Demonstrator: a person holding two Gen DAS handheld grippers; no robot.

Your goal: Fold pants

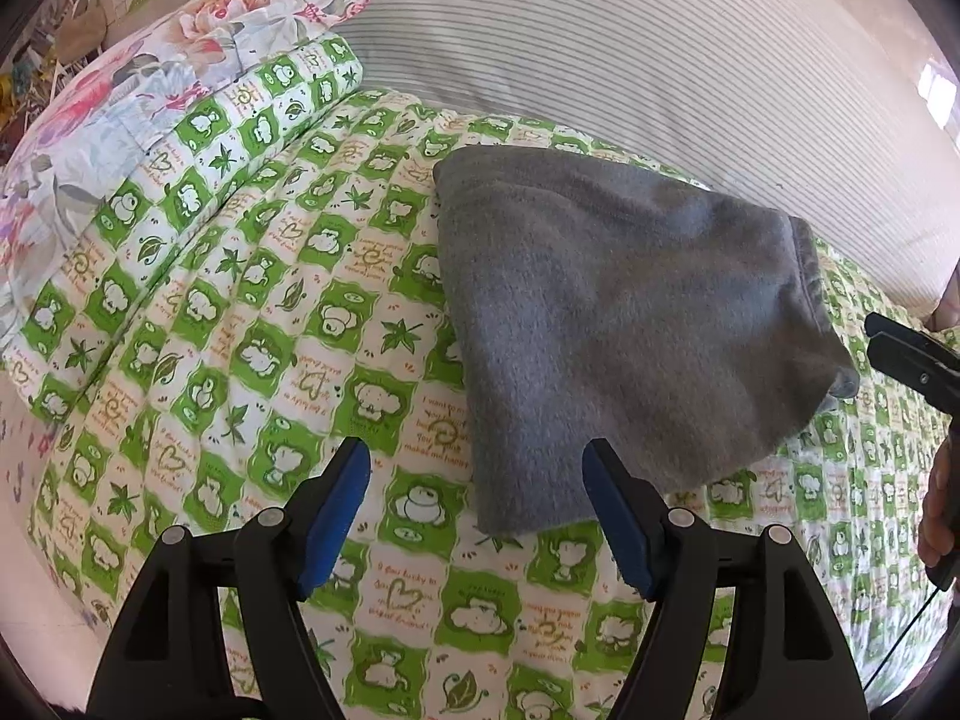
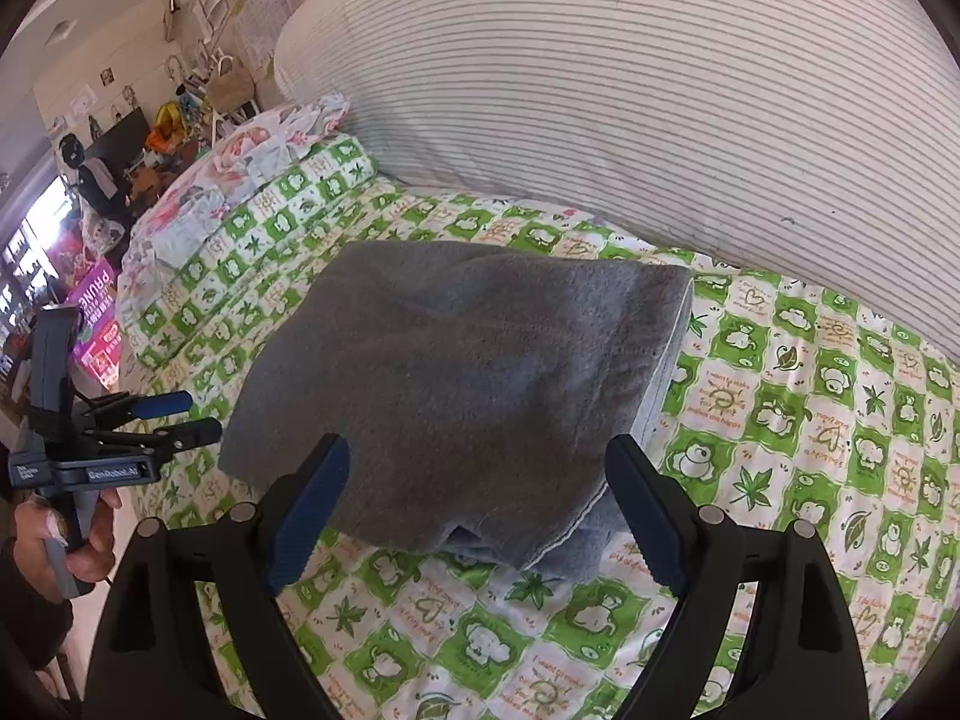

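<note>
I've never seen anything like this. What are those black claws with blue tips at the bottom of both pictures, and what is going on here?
There is no robot: a person holds a hand tool with two fingers in each hand, and each tool carries a wide-angle camera looking along its fingers. One picture comes from the left gripper, the other from the right gripper. The blue tips are their pads. In the right tool's picture you can see the other tool from the side, held in the person's hand.

On the green patterned bedspread lie grey pants, already folded into a compact bundle. Behind them is a large striped cushion, and to the side a floral pillow.

Both grippers are open and hold nothing; they hover near the pants' close edge.
</note>
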